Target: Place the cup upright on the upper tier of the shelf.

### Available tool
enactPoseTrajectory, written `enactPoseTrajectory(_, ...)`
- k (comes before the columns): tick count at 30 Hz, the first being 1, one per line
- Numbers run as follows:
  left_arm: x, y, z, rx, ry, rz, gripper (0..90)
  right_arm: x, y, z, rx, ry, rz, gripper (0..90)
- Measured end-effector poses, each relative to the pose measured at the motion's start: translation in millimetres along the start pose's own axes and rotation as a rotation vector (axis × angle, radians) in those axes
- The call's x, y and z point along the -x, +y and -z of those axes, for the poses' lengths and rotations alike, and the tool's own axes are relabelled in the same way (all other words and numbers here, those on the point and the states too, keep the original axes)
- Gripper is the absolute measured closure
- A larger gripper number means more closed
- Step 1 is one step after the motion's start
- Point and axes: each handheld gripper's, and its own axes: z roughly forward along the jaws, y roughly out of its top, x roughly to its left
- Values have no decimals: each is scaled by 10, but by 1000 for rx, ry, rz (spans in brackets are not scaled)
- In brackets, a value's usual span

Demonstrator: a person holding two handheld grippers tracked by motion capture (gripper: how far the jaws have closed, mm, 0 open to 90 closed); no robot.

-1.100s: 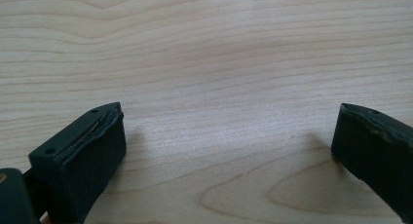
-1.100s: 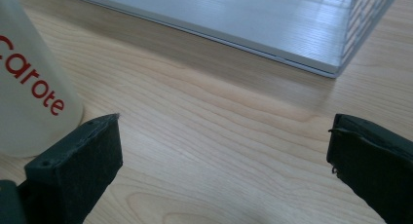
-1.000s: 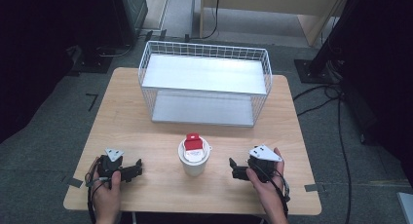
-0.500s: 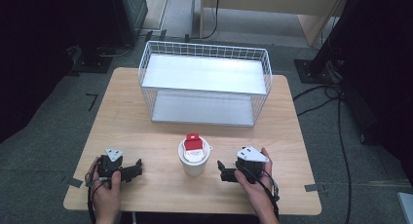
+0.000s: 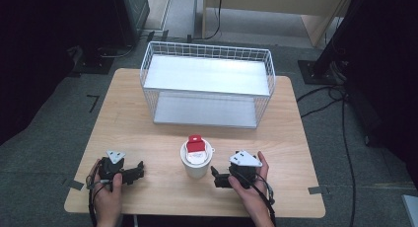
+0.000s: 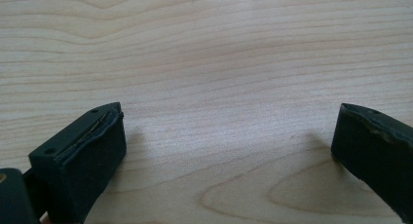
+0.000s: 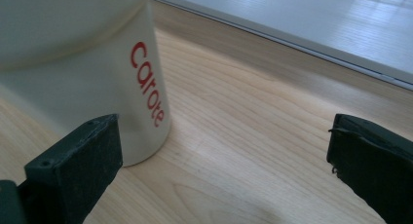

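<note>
A white cup [image 5: 196,164] with a red-and-white item [image 5: 195,145] on its top stands near the table's front middle. In the right gripper view the cup [image 7: 83,63] bears red lettering and sits just beyond the left jaw. My right gripper [image 5: 216,177] rests on the table right of the cup, close to it, open, jaws wide apart with nothing between them [image 7: 224,160]. My left gripper [image 5: 140,170] lies on the wood at the front left, apart from the cup, open [image 6: 229,151] over bare table.
A white wire basket [image 5: 207,84] with two white shelves stands at the table's back middle. The wooden table [image 5: 128,118] has bare wood between basket and cup. Cables and stands lie on the grey floor around it.
My right gripper has moved left and slightly toward the table's front, closing in on the cup. The left gripper and the cup have stayed put.
</note>
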Motion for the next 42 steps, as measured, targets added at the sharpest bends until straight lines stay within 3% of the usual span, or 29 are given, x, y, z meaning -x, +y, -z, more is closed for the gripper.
enactPoseTrajectory(25,0,0,0,0,0,0,0,-255,-65,-76,0,123,37,0)
enactPoseTrajectory(42,0,0,0,0,0,0,0,-406,43,-190,51,172,13,0)
